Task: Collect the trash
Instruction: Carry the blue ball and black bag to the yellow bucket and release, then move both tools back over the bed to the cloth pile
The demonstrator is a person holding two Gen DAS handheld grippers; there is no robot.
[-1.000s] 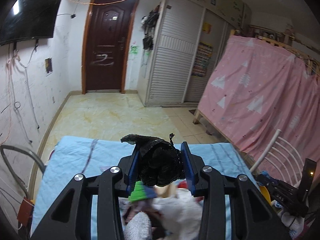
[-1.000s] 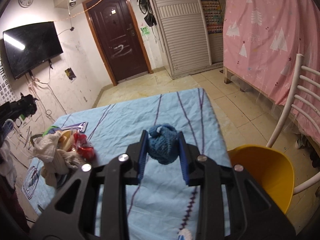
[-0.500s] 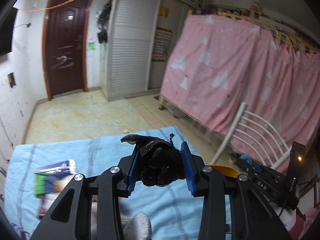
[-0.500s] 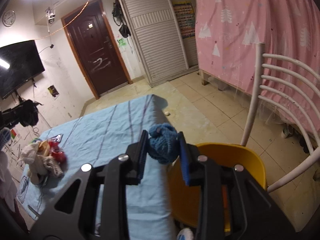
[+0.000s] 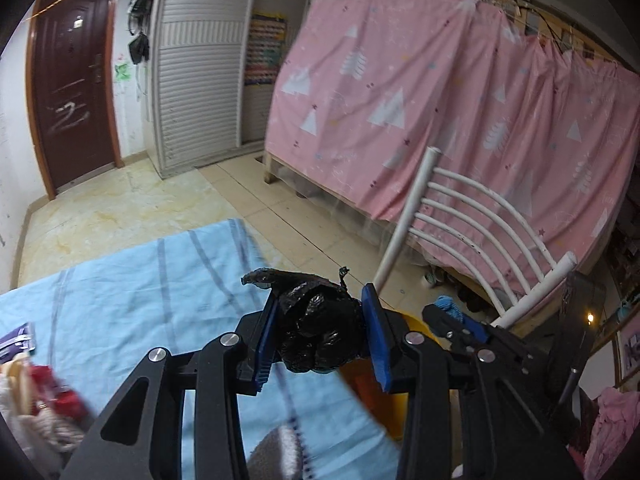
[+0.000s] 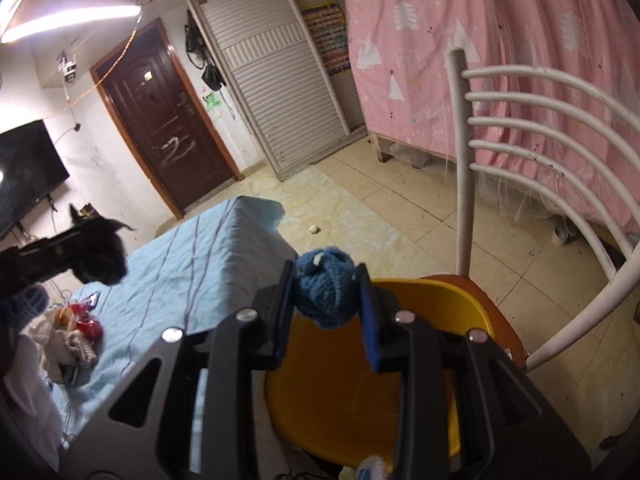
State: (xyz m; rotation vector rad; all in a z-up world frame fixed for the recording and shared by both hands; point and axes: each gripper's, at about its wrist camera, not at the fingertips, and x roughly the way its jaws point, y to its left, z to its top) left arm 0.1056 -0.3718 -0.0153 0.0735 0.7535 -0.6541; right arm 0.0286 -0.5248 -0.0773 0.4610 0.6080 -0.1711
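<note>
One crumpled black plastic bag sits clamped in the left claw, above the blue-clothed bench edge. One blue knitted yarn wad is pinched in the right claw, over the single yellow plastic bin standing on one white metal chair. One leftover pile of scraps lies on the bench.

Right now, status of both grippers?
Left gripper: closed on a crumpled black plastic bag.
Right gripper: closed on a blue knitted ball, above the yellow bin.
</note>
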